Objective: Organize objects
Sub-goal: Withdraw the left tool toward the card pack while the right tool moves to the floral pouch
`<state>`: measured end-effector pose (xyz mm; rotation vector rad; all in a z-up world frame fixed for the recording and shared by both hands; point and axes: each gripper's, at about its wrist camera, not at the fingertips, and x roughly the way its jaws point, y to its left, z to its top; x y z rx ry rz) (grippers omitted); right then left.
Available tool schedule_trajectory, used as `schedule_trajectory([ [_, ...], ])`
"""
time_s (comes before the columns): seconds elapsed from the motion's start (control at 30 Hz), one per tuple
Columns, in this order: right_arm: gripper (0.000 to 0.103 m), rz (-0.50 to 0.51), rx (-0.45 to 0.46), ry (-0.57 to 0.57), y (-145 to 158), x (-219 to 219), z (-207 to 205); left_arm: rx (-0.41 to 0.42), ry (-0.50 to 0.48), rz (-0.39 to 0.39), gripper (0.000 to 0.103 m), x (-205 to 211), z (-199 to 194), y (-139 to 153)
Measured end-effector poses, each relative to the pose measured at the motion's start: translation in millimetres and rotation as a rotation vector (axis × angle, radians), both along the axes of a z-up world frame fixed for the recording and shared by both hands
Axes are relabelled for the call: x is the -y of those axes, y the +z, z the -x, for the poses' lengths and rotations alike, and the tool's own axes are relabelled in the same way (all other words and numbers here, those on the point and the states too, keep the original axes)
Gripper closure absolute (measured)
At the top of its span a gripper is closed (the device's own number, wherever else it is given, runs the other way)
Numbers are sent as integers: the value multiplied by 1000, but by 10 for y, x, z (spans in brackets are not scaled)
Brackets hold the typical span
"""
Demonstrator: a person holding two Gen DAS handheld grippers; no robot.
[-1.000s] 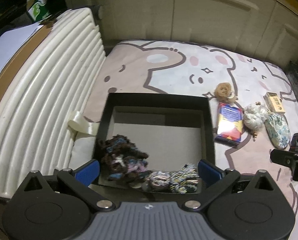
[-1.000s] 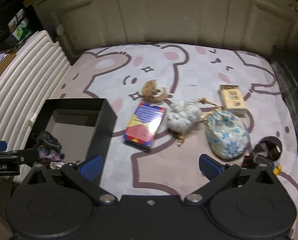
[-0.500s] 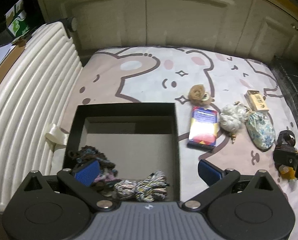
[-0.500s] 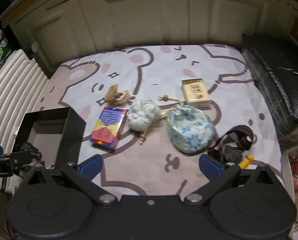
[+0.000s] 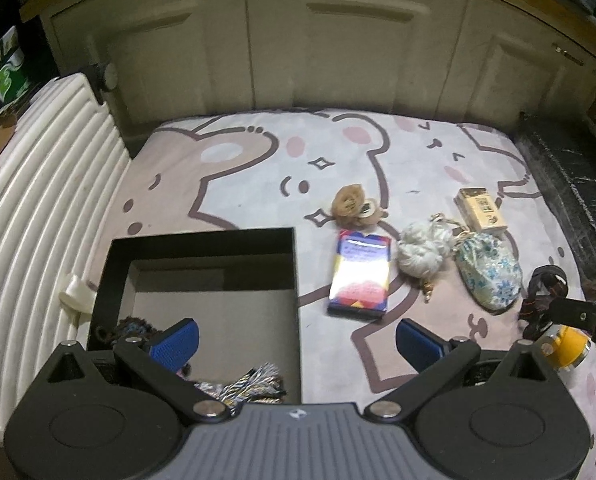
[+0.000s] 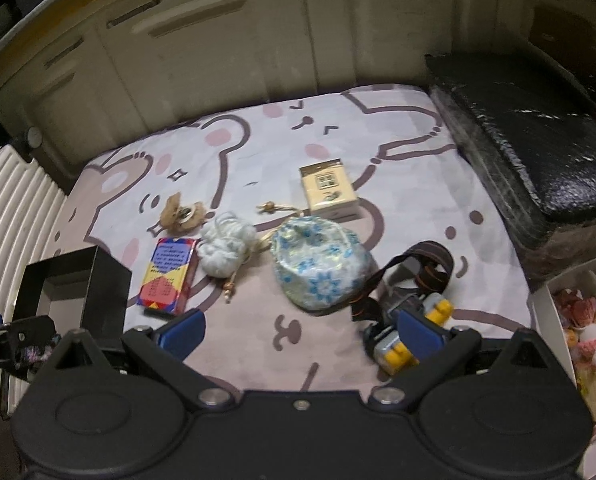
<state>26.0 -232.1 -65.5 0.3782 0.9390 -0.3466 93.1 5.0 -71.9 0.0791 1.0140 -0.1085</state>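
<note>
Black open-topped square box [image 5: 201,240]: sits at the left of the bear-print blanket [image 5: 257,168], beside the white ribbed panel [image 5: 37,200]; most of its grey floor is bare.
Already in the box: a dark, multicoloured fuzzy yarn bundle [image 5: 131,326] in the near left corner and a twisted, striped cord bundle [image 5: 253,378] along the near wall; these count as done.
Left gripper [image 5: 295,342]: spread wide and empty, hanging over the box's near right corner, blue pads apart.
Still out, just right of the box: a flat colourful card box with a geometric print [image 5: 360,276], lying flat and untouched.
Behind it: a small brown fluffy toy [image 5: 354,204], what it is exactly is hard to make out.
Next right: a pale grey-white yarn ball with a beaded cord [image 5: 422,252], touching a blue-and-white floral fabric pouch [image 5: 490,274].
Further back: a small tan cardboard packet [image 5: 482,210], on its own.
Far right: a yellow-and-grey headlamp with a dark elastic strap [image 6: 414,308], at the blanket's near edge.
Right gripper [image 6: 302,330]: wide and holding nothing, its right pad just in front of the headlamp.
Progress: two things stowed, six left on the blanket; I judge the job about a quarter done, with the headlamp the likely next pick.
</note>
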Motion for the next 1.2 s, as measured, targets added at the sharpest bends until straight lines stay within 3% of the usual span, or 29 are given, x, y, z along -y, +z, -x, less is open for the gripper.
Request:
schedule_trajectory([
  [0.17, 0, -11, 18, -35, -4, 107, 14, 16, -32, 11, 0, 107, -26, -2],
  [0.43, 0, -50, 90, -100, 2, 265, 23, 112, -85, 30, 0, 244, -53, 44],
  [0.7, 0, -69, 179, -232, 28, 444, 13, 175, -146, 29, 7, 406, -133, 14],
  [0.83, 0, -83, 204, -220, 15, 465, -32, 187, -174, 19, 9, 511, -180, -39],
  [1.2, 0, 22, 148, -118, -22, 330, -309, 133, -237, 2, 15, 729, -319, -268],
])
